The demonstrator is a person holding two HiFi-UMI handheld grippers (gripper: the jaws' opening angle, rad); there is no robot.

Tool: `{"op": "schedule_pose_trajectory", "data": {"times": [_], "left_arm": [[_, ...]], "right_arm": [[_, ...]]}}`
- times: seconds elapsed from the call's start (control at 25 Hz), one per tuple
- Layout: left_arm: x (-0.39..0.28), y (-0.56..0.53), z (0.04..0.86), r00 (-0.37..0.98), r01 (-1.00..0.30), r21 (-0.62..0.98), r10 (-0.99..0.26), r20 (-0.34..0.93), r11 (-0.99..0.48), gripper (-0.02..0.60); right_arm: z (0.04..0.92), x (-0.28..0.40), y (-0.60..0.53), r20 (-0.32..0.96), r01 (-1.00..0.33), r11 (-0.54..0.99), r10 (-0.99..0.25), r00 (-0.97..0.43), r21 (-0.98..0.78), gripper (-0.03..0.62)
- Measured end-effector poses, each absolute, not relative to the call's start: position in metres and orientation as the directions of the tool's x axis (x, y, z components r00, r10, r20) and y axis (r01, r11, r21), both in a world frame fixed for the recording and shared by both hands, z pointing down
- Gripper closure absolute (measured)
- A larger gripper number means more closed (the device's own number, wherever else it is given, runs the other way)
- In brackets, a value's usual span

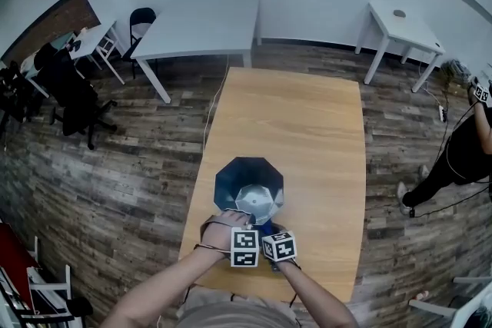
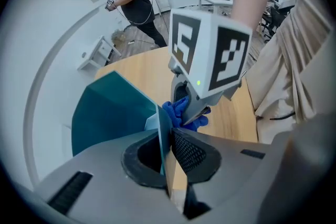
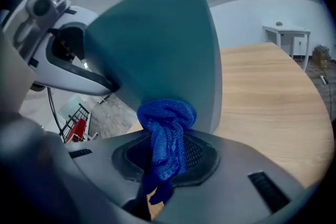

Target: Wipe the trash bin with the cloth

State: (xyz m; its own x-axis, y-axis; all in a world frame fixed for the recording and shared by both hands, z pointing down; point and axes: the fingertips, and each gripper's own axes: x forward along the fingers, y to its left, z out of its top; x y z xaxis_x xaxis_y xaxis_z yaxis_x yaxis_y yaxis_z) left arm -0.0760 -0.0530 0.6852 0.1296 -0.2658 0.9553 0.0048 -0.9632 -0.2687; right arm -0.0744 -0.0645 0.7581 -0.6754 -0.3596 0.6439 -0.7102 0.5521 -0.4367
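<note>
Where the person's hands meet at the table's near edge, the left gripper [image 2: 168, 157] is clamped almost closed on the thin wall of the teal trash bin [image 2: 110, 113]. The right gripper [image 3: 165, 160] pinches a bunched blue cloth [image 3: 167, 115] (its wad pressed against the bin's outer side). The bin sits on the wooden table [image 1: 307, 119]. Beyond stand white tables [image 1: 200, 23], and a person in black [image 1: 461, 154] is at the far right.

Left tongs [image 2: 167, 136] grey plastic, black mesh pads [image 2: 190, 152], white marker cubes [image 1: 244, 248] with black squares, beige clothing [image 2: 296, 76]
</note>
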Motion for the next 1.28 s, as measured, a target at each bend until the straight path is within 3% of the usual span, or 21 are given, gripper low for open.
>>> {"op": "schedule_pose_trajectory", "data": {"times": [0.56,0.72,1.08,1.16,1.28], "left_arm": [[-0.073,-0.059,0.686,0.145,-0.003,-0.213,-0.212,0.966,-0.977,0.546],[-0.076,-0.06,0.685,0.15,0.002,-0.208,-0.206,0.967,-0.978,0.546],[-0.073,-0.058,0.69,0.188,0.014,-0.213,-0.207,0.96,-0.977,0.545],[-0.074,-0.054,0.69,0.2,0.023,-0.241,-0.231,0.952,-0.97,0.524],[-0.073,-0.053,0.687,0.223,0.037,-0.279,-0.265,0.938,-0.96,0.433]], "right_arm": [[0.868,-0.08,-0.085,0.741,-0.772,0.438,-0.288,-0.606,-0.461,0.519],[0.898,-0.077,-0.079,0.796,-0.801,0.374,-0.216,-0.566,-0.467,0.519],[0.879,-0.07,-0.08,0.788,-0.797,0.405,-0.242,-0.566,-0.448,0.519],[0.866,-0.068,-0.071,0.78,-0.79,0.419,-0.249,-0.574,-0.448,0.519],[0.84,-0.066,-0.057,0.756,-0.767,0.451,-0.259,-0.601,-0.456,0.519]]}}
